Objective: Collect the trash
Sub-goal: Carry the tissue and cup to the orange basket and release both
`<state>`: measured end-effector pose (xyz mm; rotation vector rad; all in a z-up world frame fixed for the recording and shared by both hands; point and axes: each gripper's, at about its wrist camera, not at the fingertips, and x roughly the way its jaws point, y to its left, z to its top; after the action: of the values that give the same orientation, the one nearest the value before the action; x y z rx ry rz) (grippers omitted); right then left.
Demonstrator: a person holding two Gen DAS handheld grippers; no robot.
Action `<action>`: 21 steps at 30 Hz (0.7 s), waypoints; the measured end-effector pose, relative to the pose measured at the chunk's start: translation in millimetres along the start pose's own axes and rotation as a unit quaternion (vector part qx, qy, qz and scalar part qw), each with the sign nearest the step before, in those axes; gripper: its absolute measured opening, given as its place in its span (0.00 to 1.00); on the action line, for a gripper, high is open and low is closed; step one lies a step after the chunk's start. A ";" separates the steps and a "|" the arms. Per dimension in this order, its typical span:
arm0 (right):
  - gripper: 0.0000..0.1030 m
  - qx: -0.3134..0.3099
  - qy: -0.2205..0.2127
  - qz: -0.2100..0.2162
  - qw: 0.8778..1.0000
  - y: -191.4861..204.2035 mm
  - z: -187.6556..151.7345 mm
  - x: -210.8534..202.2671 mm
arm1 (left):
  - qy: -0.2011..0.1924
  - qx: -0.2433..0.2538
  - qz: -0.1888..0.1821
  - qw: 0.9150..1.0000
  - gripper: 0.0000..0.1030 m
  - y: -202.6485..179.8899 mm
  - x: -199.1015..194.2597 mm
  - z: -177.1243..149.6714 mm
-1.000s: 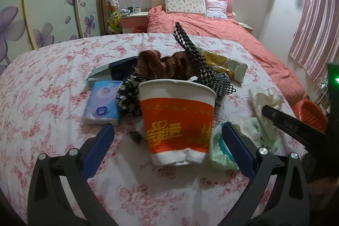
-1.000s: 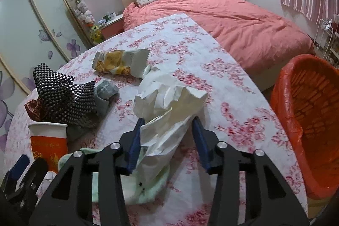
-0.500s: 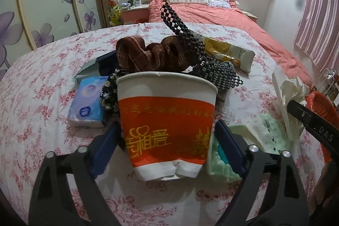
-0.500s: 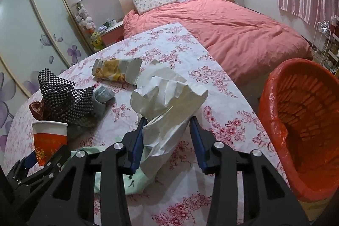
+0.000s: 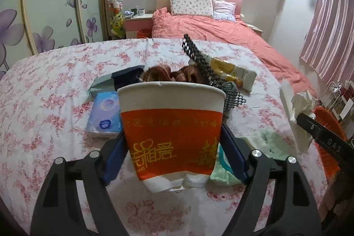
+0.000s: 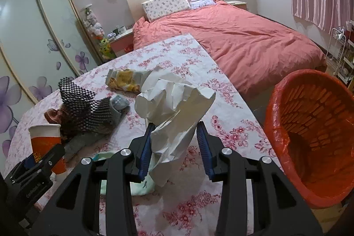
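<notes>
The desk (image 6: 194, 54), under a pink-flowered cloth, is the landmark for everything here. Beyond its far edge stands the bed (image 6: 243, 37) with a salmon cover. Off the desk's right edge, lower than its top, sits the orange trash basket (image 6: 314, 125), lined with an orange bag.

Near the desk's right edge, the right gripper (image 6: 174, 145) has its blue fingers (image 6: 145, 154) pressed against the two sides of a crumpled white paper (image 6: 174, 107), which stands up above them, close to the basket.

Toward the desk's near side, the left gripper (image 5: 174, 154) has its fingers (image 5: 114, 158) closed against the sides of an orange-and-white paper cup (image 5: 171, 125), held upright with its base just off the cloth.

Mid-desk, behind the cup, lie a black-and-white mesh cloth (image 5: 212, 74), a brown knitted piece (image 5: 168, 74), a yellow snack wrapper (image 5: 232, 75) and a blue tissue pack (image 5: 104, 116). A pale green bag (image 5: 267, 143) lies between the two grippers.
</notes>
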<state>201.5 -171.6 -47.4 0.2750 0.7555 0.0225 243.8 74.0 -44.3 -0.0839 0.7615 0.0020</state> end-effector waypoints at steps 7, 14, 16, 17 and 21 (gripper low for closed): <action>0.38 -0.004 -0.030 0.007 1.000 1.3 5.9 -27.7 | -0.026 0.000 -0.021 0.999 0.75 -6.1 -35.6 6.6; 0.38 -0.002 -0.067 0.005 0.998 -9.2 7.7 -55.3 | -0.045 0.007 -0.060 0.997 0.75 -28.2 -65.5 13.3; 0.38 0.002 -0.076 0.001 0.997 -15.4 7.7 -63.5 | -0.049 0.012 -0.073 0.996 0.75 -39.1 -72.3 13.4; 0.38 0.004 -0.081 -0.003 0.997 -19.2 7.8 -67.2 | -0.050 0.016 -0.079 0.996 0.75 -45.3 -74.9 13.9; 0.38 0.013 -0.102 -0.024 0.994 -35.7 6.9 -81.7 | -0.056 0.035 -0.104 0.992 0.75 -74.7 -82.4 15.4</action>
<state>143.8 -217.4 3.4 0.2786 0.5603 -0.0601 197.1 3.1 29.2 -0.0957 0.6373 -0.2156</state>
